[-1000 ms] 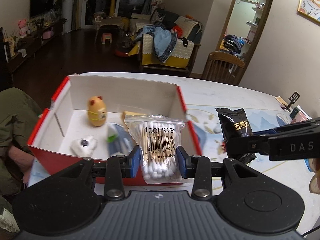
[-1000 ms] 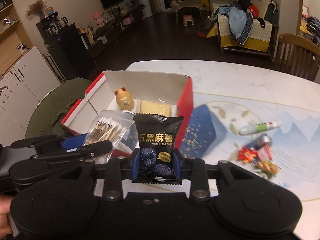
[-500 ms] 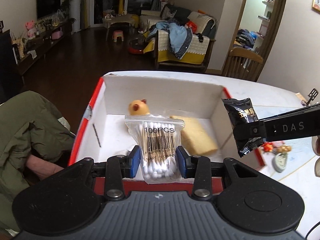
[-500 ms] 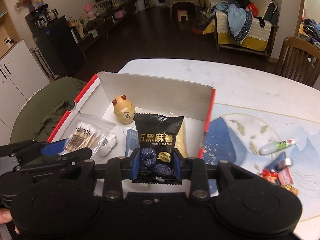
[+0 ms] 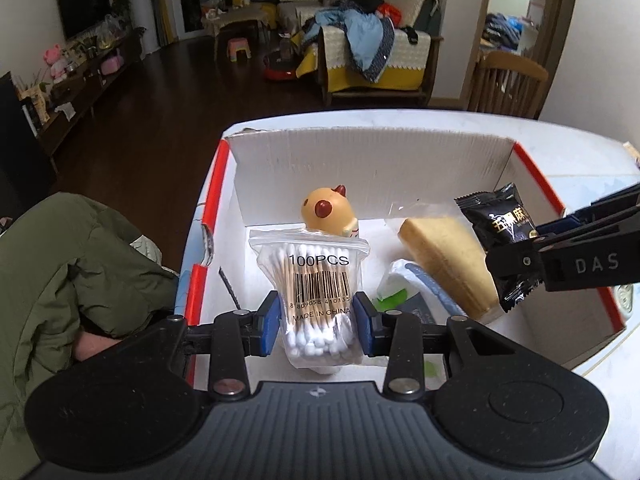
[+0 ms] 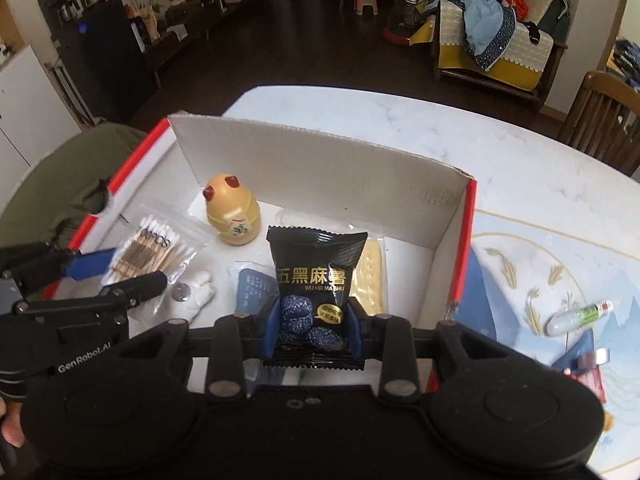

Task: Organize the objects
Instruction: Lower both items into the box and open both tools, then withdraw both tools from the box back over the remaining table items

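My left gripper (image 5: 315, 326) is shut on a clear bag of cotton swabs (image 5: 316, 284) and holds it over the left part of the red-and-white box (image 5: 372, 160). My right gripper (image 6: 313, 330) is shut on a black snack packet (image 6: 316, 280) and holds it over the middle of the box (image 6: 320, 148). In the right wrist view the swab bag (image 6: 154, 250) and left gripper show at the left. In the left wrist view the packet (image 5: 500, 232) shows at the right.
Inside the box are a yellow figurine (image 6: 234, 216), a wrapped yellow biscuit (image 5: 448, 264), a white toy (image 6: 200, 294) and a blue card (image 6: 254, 286). On the patterned mat right of the box lie a small tube (image 6: 580, 314) and red wrappers (image 6: 588, 364). A green jacket (image 5: 64, 276) is left.
Both grippers have moved forward and left with their loads, from beside the box's near wall to over its inside. The grips have not changed.
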`<state>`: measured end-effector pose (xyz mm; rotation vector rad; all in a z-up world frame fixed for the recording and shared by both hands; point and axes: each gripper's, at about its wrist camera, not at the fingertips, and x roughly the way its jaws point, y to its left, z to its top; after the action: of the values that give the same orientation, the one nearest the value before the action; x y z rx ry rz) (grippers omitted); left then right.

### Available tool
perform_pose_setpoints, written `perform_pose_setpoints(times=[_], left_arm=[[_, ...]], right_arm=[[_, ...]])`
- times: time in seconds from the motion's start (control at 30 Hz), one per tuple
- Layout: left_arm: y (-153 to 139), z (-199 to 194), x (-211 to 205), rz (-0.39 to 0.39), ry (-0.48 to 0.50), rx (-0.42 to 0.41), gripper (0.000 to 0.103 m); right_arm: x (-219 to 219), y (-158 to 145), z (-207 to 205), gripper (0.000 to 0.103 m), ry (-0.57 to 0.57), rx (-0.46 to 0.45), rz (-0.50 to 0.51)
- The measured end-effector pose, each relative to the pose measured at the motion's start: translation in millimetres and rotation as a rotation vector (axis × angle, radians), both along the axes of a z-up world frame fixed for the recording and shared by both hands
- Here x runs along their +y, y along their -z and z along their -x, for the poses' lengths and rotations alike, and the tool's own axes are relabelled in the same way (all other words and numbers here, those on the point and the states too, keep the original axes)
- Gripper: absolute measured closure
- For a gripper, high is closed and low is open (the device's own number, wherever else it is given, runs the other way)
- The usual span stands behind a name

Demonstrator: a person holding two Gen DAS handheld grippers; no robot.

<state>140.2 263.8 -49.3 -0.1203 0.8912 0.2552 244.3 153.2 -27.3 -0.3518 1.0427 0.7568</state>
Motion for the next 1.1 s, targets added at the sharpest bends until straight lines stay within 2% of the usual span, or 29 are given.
perform_pose_setpoints(times=[0.2,0.43,0.67,0.83,0.93,1.0,1.1], left_arm=[[12,-17,-7,-0.024,0.036,0.046,0.065],[22,-27,-6,0.028,0.042,0.097,0.065],[31,-39,-1,0.069,0.034,0.166,0.065],[34,-42,1,0.079,0.024,0.182,0.064],[33,-43,0,0.076,0.019,0.182,0.054],[31,-42,-1,0.084,0.024,0.169,0.044],[28,-41,-5,0.072,0.028,0.161,0.040]], right_arm=[[10,15,-4,0.069,-0.019,-0.022,0.051],[13,21,-4,0.068,-0.034,-0.037,0.072],[5,9,-3,0.062,-0.034,-0.032,0.029],[-6,-7,3,0.057,-0.057,-0.028,-0.019],[-14,-16,7,0.054,-0.064,-0.025,-0.049],[-19,-21,10,0.044,-0.062,-0.022,-0.063],[-30,-28,13,0.040,-0.060,-0.007,-0.094]])
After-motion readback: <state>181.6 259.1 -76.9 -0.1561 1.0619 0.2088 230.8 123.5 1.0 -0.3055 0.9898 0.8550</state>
